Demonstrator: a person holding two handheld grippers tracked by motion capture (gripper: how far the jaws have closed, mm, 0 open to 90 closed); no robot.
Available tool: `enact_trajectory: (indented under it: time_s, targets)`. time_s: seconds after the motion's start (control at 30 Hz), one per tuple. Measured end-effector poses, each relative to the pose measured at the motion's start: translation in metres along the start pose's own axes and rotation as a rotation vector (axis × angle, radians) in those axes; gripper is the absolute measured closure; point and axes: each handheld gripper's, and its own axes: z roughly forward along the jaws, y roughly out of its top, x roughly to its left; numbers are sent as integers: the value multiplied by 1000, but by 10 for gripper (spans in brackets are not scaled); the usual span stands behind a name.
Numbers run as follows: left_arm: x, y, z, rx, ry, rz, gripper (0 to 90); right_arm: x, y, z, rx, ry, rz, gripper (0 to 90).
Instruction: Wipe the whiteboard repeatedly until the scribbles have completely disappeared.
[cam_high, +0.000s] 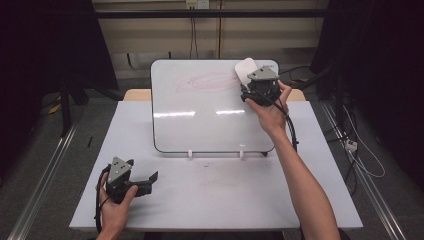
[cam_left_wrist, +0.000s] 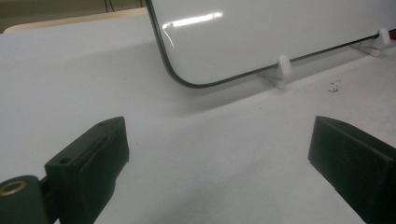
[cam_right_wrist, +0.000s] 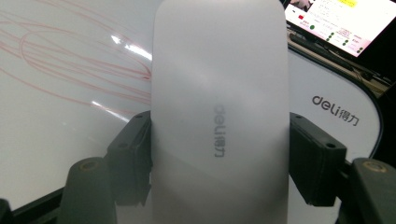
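A white whiteboard (cam_high: 200, 120) leans on two small white stands at the back of the table, with red scribbles (cam_high: 207, 81) near its top. My right gripper (cam_high: 250, 80) is shut on a white eraser (cam_high: 245, 70), held against the board's upper right corner beside the scribbles. In the right gripper view the eraser (cam_right_wrist: 219, 116) stands upright between both jaws, with red lines (cam_right_wrist: 70, 70) to its left on the board (cam_right_wrist: 56, 130). My left gripper (cam_high: 150, 179) rests open near the table's front left, jaws spread above bare table (cam_left_wrist: 196, 154), well below the board's lower corner (cam_left_wrist: 224, 42).
The grey-white table (cam_high: 215, 195) carries faint smudges in front of the board. Two white stands (cam_high: 190, 153) hold the board's lower edge. A lit screen (cam_right_wrist: 345, 23) sits behind the board's right side. Cables hang on the back wall and lie on the floor at right.
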Motion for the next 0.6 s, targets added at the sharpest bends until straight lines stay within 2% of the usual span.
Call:
enact_trajectory:
  time_s: [0.37, 0.6]
  targets:
    - [1, 0, 0, 2, 6, -1, 50, -1, -3, 3, -11, 19, 37, 314]
    - [-1, 0, 0, 0, 4, -8, 50, 14, -7, 3, 9, 54, 2, 314]
